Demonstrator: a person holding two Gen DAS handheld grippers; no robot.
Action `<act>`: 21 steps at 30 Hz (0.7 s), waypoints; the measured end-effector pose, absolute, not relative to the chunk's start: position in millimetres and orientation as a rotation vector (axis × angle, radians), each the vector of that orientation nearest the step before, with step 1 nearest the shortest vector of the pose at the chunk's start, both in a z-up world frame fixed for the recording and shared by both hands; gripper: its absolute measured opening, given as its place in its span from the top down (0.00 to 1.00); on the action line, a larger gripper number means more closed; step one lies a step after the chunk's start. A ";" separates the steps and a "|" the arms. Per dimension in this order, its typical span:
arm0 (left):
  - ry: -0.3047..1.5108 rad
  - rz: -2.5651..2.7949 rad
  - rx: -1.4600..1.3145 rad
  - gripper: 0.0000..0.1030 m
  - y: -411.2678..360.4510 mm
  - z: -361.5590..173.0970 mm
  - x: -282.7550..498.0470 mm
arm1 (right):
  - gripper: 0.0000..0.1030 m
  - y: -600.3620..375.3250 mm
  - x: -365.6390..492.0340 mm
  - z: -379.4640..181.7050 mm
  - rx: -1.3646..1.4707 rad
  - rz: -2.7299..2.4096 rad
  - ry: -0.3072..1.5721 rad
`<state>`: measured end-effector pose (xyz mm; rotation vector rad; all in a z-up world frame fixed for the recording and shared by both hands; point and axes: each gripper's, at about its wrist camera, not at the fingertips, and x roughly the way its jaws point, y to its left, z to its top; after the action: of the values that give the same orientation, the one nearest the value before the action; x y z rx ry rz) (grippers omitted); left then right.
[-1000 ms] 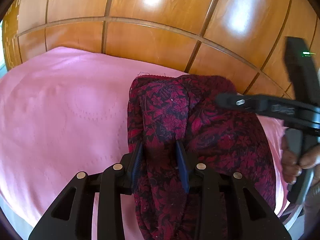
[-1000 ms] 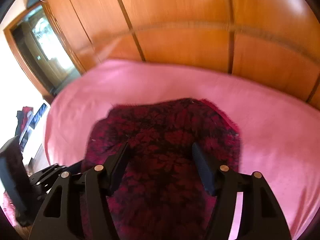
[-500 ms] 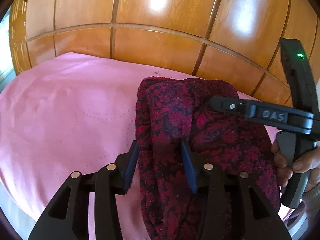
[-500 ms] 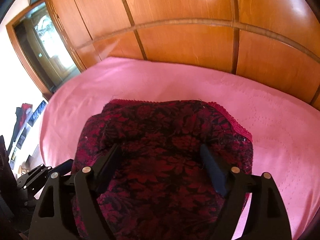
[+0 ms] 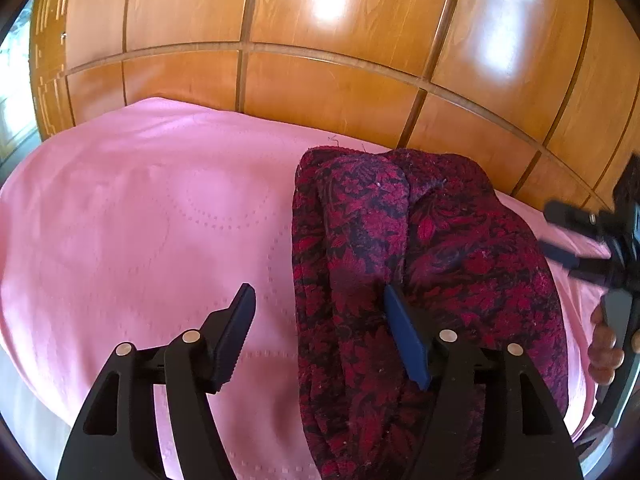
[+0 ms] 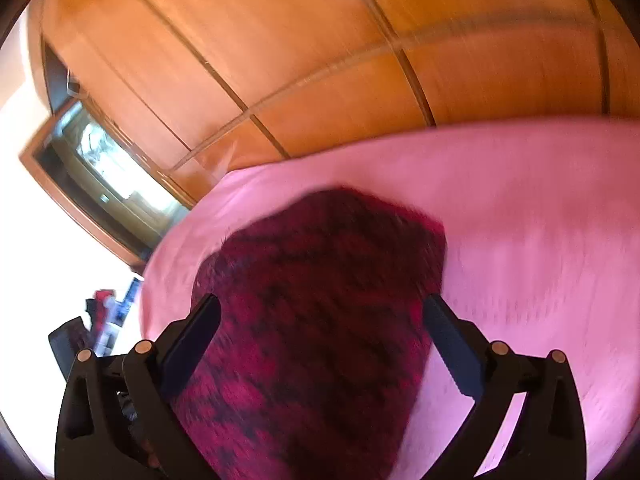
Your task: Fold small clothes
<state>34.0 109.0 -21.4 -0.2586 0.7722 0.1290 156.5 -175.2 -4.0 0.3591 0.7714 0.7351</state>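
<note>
A dark red floral garment [image 5: 420,272] lies folded in a thick bundle on a pink sheet [image 5: 140,232]. My left gripper [image 5: 320,312] is open over its left edge, one finger above the sheet and the other resting on the cloth. In the right wrist view, which is blurred, my right gripper [image 6: 320,320] is open and straddles the near end of the garment [image 6: 320,300]. The right gripper also shows in the left wrist view [image 5: 592,240] at the right edge, held by a hand.
A glossy wooden panelled wall [image 5: 320,60] runs close behind the bed. A doorway or window [image 6: 100,160] and some dark clutter [image 6: 92,320] lie to the left of the bed in the right wrist view.
My left gripper has opened and let go of the fold of garment it pinched. The right gripper has drawn back to the right and tilted.
</note>
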 end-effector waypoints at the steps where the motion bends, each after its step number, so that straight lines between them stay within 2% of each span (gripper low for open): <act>1: 0.773 0.129 -0.260 0.35 108.7 -22.1 33.6 | 0.02 -179.7 158.0 -11.4 0.386 0.756 0.797; 6: 0.781 0.102 -0.285 0.33 114.1 -25.7 35.4 | 0.02 -186.8 168.3 -47.1 0.489 0.856 0.916; 21: 0.773 -0.118 -0.430 0.31 148.0 -57.6 43.0 | 0.02 -179.1 193.9 -69.6 0.510 1.057 0.957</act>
<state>43.0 148.0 -57.6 -0.4303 0.7725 -0.1179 193.9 -179.1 -69.6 0.5100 0.9574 1.0573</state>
